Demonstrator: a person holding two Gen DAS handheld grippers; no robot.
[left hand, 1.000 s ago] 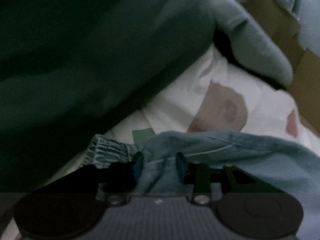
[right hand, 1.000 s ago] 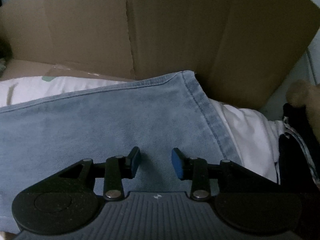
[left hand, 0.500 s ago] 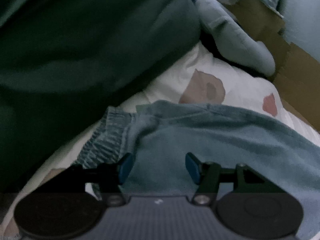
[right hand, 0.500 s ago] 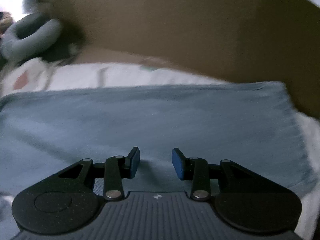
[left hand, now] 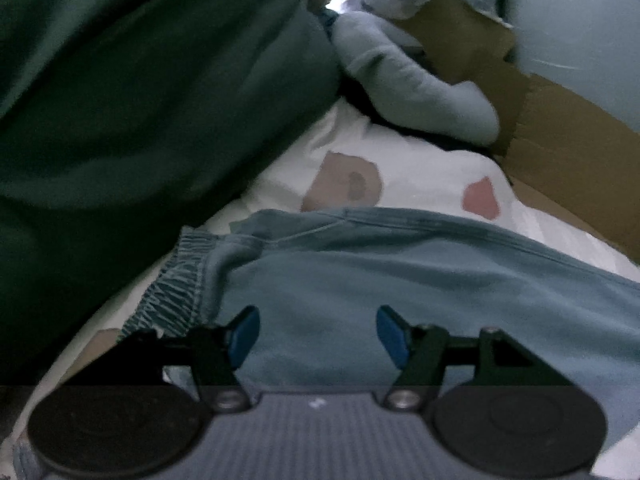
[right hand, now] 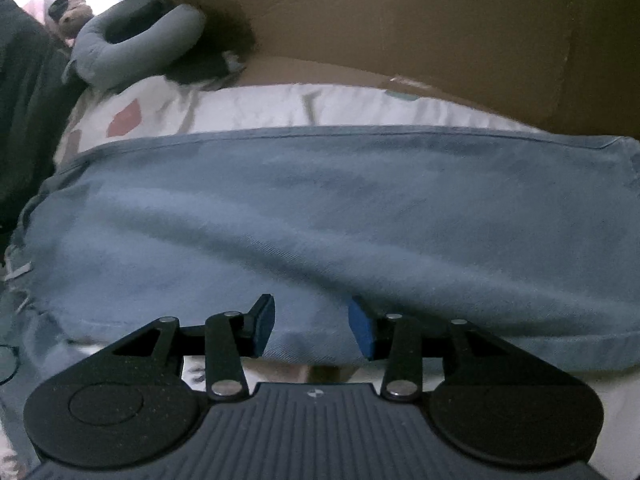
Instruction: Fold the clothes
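A pair of light blue denim trousers (right hand: 328,216) lies folded lengthwise on a white patterned bedsheet (right hand: 256,104). Its elastic waistband (left hand: 176,284) shows at the left in the left wrist view, with the denim (left hand: 400,272) running off to the right. My left gripper (left hand: 318,334) is open and empty, just above the cloth near the waistband. My right gripper (right hand: 312,328) is open and empty, over the near edge of the trousers.
A dark green cloth (left hand: 140,100) fills the left of the left wrist view. A grey neck pillow (right hand: 136,44) and a small plush toy (right hand: 68,12) lie at the head of the bed. Brown cardboard (right hand: 400,28) stands behind the bed.
My left gripper let go of the denim and opened wide, and the trousers now lie flat. My right gripper drew back and swung left, so the whole length of the trousers shows.
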